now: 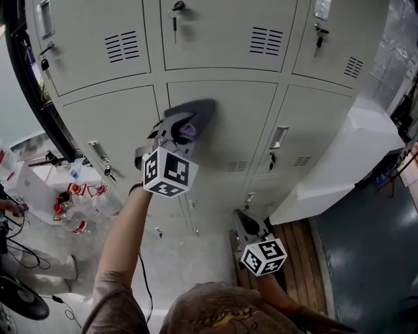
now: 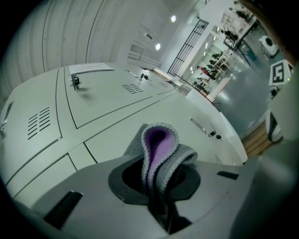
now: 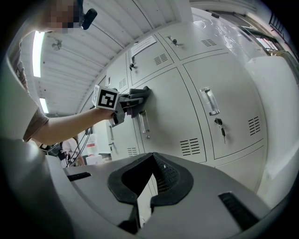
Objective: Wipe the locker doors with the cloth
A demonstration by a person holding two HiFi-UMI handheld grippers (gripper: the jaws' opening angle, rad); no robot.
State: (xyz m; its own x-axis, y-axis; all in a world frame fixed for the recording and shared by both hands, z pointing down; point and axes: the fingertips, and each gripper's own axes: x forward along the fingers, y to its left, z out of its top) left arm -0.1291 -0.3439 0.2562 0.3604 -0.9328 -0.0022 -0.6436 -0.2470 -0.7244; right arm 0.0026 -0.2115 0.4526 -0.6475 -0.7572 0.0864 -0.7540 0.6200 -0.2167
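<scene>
Both jaws of the left gripper (image 2: 161, 192) pinch the folded cloth (image 2: 161, 144).

You're in the locker corner of a workplace, more lab or workshop than home. A bank of pale grey metal lockers (image 1: 222, 130) fills the wall, each door with louvred vent slots (image 1: 122, 45), and small keys (image 1: 174, 13) hang in several locks. Black cables (image 1: 26, 251) trail over the pale floor near clear plastic bottles with red labels (image 1: 75, 222). Brown wooden floor slats (image 1: 297, 241) lie by the lockers' foot. Beyond the lockers a long white hall opens under round ceiling lights (image 2: 158, 46).
</scene>
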